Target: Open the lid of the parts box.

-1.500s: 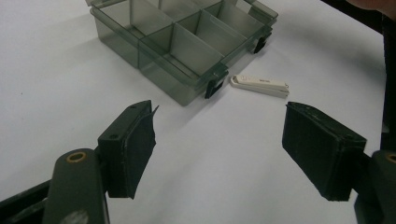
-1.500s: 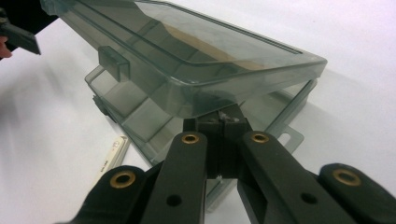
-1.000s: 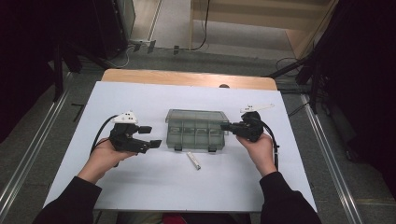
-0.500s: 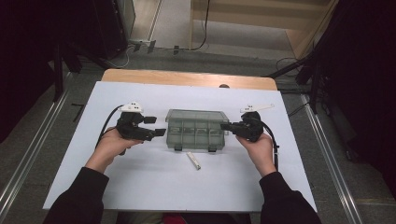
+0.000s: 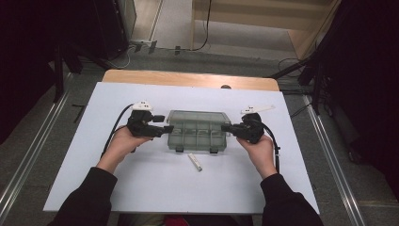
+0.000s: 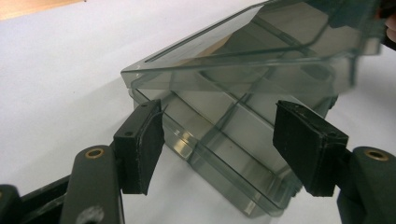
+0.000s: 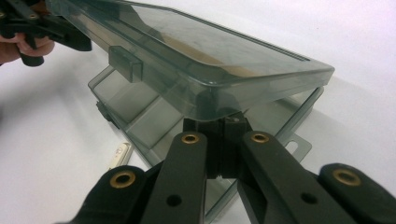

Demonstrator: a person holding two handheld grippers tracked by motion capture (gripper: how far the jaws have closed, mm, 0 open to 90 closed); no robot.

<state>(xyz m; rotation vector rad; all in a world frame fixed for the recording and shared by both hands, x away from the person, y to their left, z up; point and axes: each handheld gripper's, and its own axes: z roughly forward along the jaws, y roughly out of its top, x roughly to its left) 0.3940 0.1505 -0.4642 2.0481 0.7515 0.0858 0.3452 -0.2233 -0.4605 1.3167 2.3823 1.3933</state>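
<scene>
A smoky translucent compartment box (image 5: pixel 197 132) lies mid-table with its lid (image 7: pixel 210 56) raised a little off the base (image 6: pixel 224 154). My left gripper (image 5: pixel 164 127) is at the box's left end. In the left gripper view (image 6: pixel 224 140) its jaws have just been closing, still open, with the base's end between the pads and the lid (image 6: pixel 261 42) above them. My right gripper (image 5: pixel 225 127) is at the right end. In the right gripper view (image 7: pixel 219 126) its jaws are shut together, tips tucked under the lid's edge.
A small white stick (image 5: pixel 194 162) lies on the white tabletop (image 5: pixel 94 179) just in front of the box. A wooden strip (image 5: pixel 188 79) runs along the table's far edge. Metal rails (image 5: pixel 28 155) flank both sides.
My left gripper has moved right, from a gap beside the box up to its left end. The right gripper and the box have stayed put.
</scene>
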